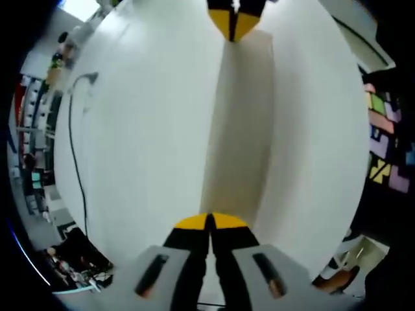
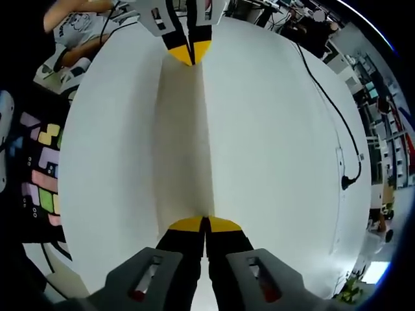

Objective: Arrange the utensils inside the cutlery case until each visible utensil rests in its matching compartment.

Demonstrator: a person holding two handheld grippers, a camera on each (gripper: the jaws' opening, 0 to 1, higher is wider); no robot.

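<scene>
Cutlery case and utensils: which way they lie from either tool cannot be told. In the left gripper view the left tool (image 1: 211, 223) has its jaws pressed together, gripping nothing, over the white surface (image 1: 142, 142), with the right tool (image 1: 235, 23) straight ahead, tip toward it. In the right gripper view the right tool (image 2: 205, 225) is likewise closed and empty, facing the left tool (image 2: 188, 52) along a pale band (image 2: 181, 142).

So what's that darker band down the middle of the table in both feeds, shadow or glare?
Left gripper view: a soft grey shadow band on the white table, running between the left gripper and the right gripper, not glare. Right gripper view: the same band from the right gripper to the left gripper; fisheye bends the table edges.
</scene>
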